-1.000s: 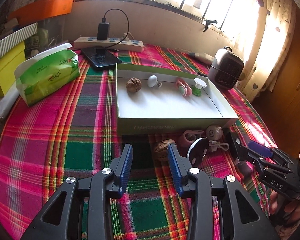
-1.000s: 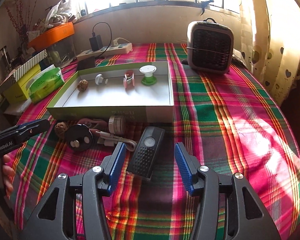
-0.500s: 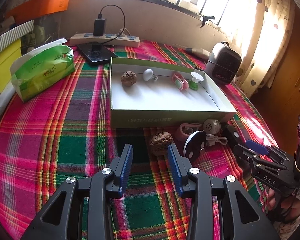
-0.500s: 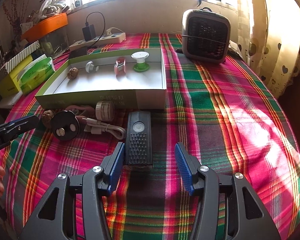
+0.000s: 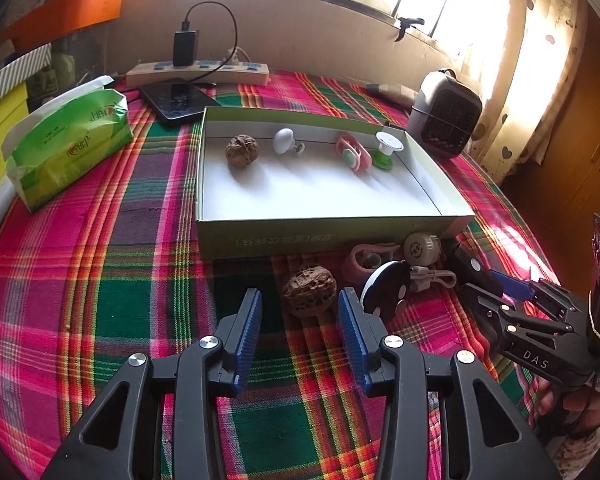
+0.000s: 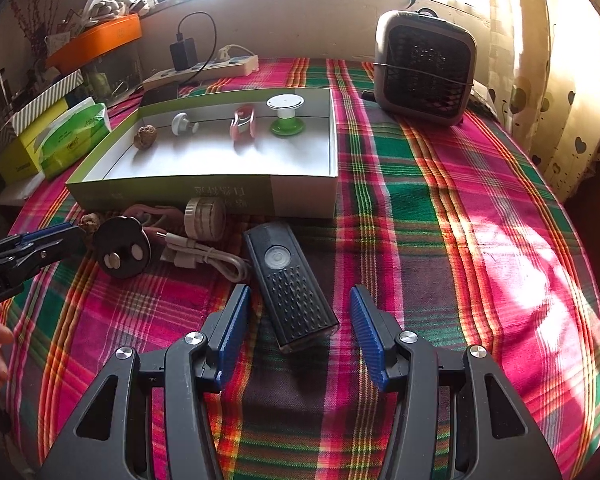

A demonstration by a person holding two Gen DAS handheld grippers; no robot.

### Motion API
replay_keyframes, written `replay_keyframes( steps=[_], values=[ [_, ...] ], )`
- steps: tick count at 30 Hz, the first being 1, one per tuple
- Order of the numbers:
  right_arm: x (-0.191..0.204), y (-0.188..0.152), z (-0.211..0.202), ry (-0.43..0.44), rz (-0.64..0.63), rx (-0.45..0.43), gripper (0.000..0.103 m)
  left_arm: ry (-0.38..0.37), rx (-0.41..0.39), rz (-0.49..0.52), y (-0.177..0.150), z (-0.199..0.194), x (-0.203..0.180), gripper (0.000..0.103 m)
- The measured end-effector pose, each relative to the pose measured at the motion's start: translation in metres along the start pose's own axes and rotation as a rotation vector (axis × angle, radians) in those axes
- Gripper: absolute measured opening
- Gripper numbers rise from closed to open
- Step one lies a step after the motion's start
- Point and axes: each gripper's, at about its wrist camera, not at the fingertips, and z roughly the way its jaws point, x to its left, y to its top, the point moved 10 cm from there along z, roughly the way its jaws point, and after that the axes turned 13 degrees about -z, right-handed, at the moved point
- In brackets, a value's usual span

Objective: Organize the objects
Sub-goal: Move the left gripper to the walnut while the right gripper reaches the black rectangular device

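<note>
Four small things in the box, six loose ones in front of it, two grippers hovering.

The shallow box [image 5: 324,236] on the plaid cloth [image 5: 112,264] holds one walnut [image 5: 242,150], one white knob [image 5: 284,141], one pink clip [image 5: 354,153] and one green-and-white spool [image 5: 386,151]. Outside lie a second walnut [image 5: 309,290], one black disc [image 6: 121,247], one pink ring piece [image 5: 366,258], one round beige reel [image 6: 205,218], one white cable [image 6: 208,258] and one black remote-like bar [image 6: 292,286]. The left gripper [image 5: 300,316] is opening, its blue pads either side of the loose walnut without touching it. The right gripper [image 6: 298,322] stands about half open around the bar's near end, holding nothing.
</note>
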Motion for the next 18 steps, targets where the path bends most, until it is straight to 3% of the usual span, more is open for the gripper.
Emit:
replay_keyframes(
  steps=[18],
  values=[
    [-0.007, 0.005, 0.004, 0.001, 0.000, 0.000, 0.052, 0.028, 0.019, 0.018, 0.005, 0.015, -0.002, 0.038]
  ],
)
